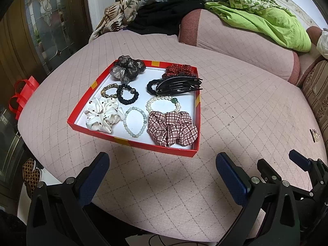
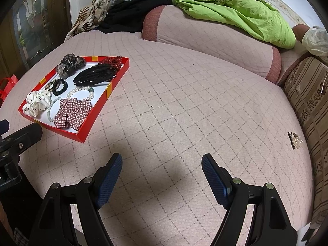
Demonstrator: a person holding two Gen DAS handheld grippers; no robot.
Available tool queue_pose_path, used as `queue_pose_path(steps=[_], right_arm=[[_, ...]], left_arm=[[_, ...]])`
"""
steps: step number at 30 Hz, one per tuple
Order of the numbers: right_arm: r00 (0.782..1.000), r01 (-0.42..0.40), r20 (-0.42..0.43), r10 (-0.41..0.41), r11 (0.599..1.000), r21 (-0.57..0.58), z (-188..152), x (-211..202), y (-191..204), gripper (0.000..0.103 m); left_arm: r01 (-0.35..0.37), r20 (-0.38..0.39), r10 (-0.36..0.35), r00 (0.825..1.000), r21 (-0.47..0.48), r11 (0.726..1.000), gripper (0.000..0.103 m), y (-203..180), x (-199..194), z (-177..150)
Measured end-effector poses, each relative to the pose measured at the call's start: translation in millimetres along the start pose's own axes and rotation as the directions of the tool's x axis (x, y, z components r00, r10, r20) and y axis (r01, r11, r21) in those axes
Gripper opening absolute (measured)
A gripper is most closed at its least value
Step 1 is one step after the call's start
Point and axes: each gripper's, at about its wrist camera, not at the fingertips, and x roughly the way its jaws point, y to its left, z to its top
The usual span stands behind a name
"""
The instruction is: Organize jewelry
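The left gripper (image 1: 162,162) has two matte black, angular arms, each with a triangular cut-out low on its outer side. Its fingers (image 1: 231,176) are faced with dark blue pads carrying a fine ribbed texture. Round silver screw heads sit at the joints just behind the pads, with a second one farther out on each arm. The right gripper (image 2: 162,164) is built the same: black arms, triangular cut-outs, silver pivot screws, and blue textured pads (image 2: 109,176). A thin dark cable runs beneath the left gripper's arms.
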Motion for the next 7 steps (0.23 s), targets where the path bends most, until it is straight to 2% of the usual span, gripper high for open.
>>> queue_pose_path(steps=[7], right_arm=[[0.999, -0.038, -0.016, 0.039, 0.999, 0.019, 0.1, 2.5, -5.1, 0.083]], left_arm=[[-0.028, 0.030, 0.027, 0.999, 0.023, 0.999, 0.103, -7.6, -4.0, 8.5]])
